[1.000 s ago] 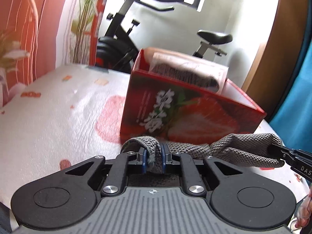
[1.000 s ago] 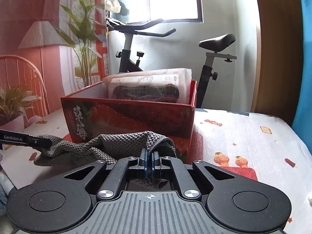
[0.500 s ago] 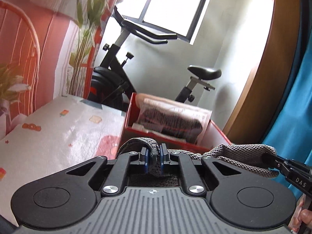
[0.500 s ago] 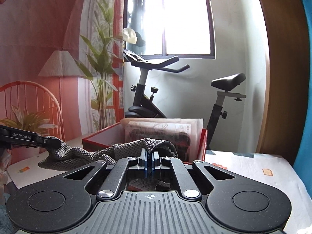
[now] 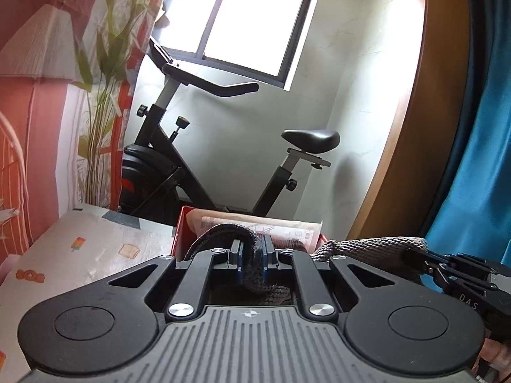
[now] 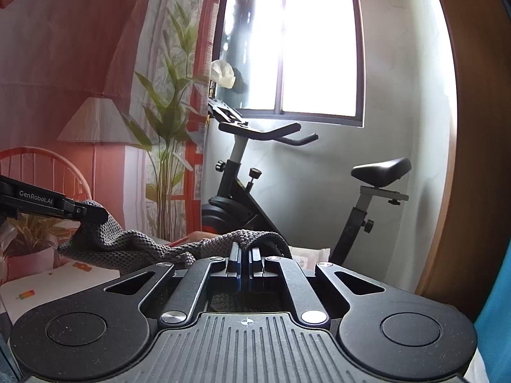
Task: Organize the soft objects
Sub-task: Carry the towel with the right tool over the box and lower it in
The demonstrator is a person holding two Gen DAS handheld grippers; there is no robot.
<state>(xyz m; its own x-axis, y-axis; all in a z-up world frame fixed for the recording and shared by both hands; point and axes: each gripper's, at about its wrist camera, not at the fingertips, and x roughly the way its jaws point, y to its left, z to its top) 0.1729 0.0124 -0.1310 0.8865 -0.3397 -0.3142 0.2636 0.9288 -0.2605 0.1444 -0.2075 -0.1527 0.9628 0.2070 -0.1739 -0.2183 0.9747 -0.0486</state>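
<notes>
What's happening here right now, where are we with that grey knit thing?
Both grippers are clamped on the grey knit cloth, one at each end: the left gripper and the right gripper. The cloth hangs stretched between them, in front of the red box, which already holds a packaged item. It is not in the box yet.

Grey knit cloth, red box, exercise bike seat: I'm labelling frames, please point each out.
grey knit cloth [image 6: 140,249], right wrist view, sagging span between grippers.
red box [image 5: 182,233], left wrist view, left wall.
exercise bike seat [image 5: 311,138], left wrist view, saddle top.
</notes>
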